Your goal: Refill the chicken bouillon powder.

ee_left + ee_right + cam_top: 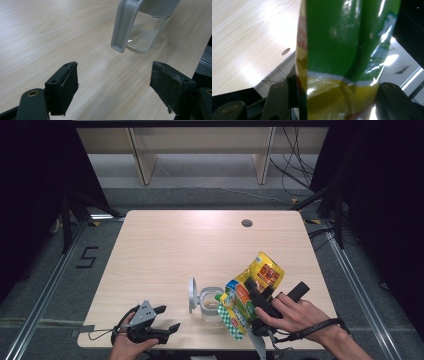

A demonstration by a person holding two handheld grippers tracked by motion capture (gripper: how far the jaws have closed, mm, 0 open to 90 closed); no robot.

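Note:
A green and yellow snack bag [250,292] is tipped over a clear glass jar [210,304] near the table's front edge. My right gripper [256,296] is shut on the bag; in the right gripper view the bag [342,57] stands between both black jaws. The jar's grey hinged lid [192,294] stands open on its left side. In the left gripper view the jar [146,37] holds a little pale content, with the grey lid [125,25] leaning toward me. My left gripper [167,318] rests open at the front left, empty, some way left of the jar.
The wooden table [165,250] has a round cable hole [246,223] at the back right. Its front edge lies just under both hands. Shelving legs and cables stand on the floor beyond the table.

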